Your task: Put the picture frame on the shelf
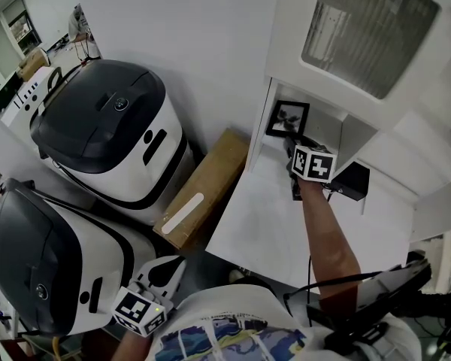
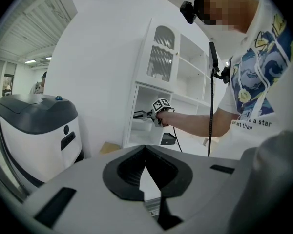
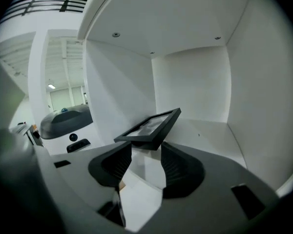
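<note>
A black picture frame [image 1: 288, 119] stands tilted inside the lowest open compartment of the white shelf unit [image 1: 260, 119], close to its left wall. In the right gripper view the picture frame [image 3: 151, 128] hangs just past the jaw tips, its near edge over them, and neither pad presses on it. My right gripper [image 1: 291, 141] reaches into that compartment and is open [image 3: 146, 155]. My left gripper [image 1: 167, 268] hangs low at the bottom left, far from the shelf. Its jaws meet at the tips with nothing between them [image 2: 145, 157].
Two large white-and-black machines [image 1: 113, 126] [image 1: 45, 254] stand left of the shelf, with a flat cardboard box [image 1: 203, 186] leaning between them and it. A small black box [image 1: 351, 180] sits on the white ledge [image 1: 263, 224]. A ribbed-glass door [image 1: 368, 28] is above the compartment.
</note>
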Demonstrator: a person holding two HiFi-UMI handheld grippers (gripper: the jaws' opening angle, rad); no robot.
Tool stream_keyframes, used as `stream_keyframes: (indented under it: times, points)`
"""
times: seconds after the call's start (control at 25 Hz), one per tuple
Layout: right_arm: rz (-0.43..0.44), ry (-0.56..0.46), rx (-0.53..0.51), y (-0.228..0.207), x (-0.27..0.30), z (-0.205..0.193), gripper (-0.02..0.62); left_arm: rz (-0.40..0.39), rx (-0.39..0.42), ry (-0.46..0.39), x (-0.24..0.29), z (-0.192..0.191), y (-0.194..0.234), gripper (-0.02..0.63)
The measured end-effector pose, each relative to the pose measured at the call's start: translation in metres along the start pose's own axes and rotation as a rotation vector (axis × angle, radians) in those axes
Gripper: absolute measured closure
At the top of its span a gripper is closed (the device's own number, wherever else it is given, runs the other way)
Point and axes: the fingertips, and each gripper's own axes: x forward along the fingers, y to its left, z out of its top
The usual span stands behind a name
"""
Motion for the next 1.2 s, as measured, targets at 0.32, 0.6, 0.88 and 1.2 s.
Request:
stream_keyframes:
  times: [0.32,0.6,0.88,1.2]
  points:
    - [-0.052,0.072,-0.194,-0.001,0.004,-0.015,0.413,0.004,-0.002,0.005,-0.008,-0.004,-0.002,0.594]
    - [-0.087,0.075,-0.218,-0.009,-0.002,-0.016,0.423,-0.007,0.009,0.004,-0.013,-0.005,-0.004,0.594]
    - [-0.071,0.033,-0.197,-0.006,-0.019,-0.018,0.450,-0.029,0.014,0.004,-0.019,-0.005,-0.009,0.594]
    - [-0.040,0.011,-0.189,0.013,-0.051,-0.028,0.517,-0.084,0.039,0.007,-0.029,-0.008,-0.021,0.594]
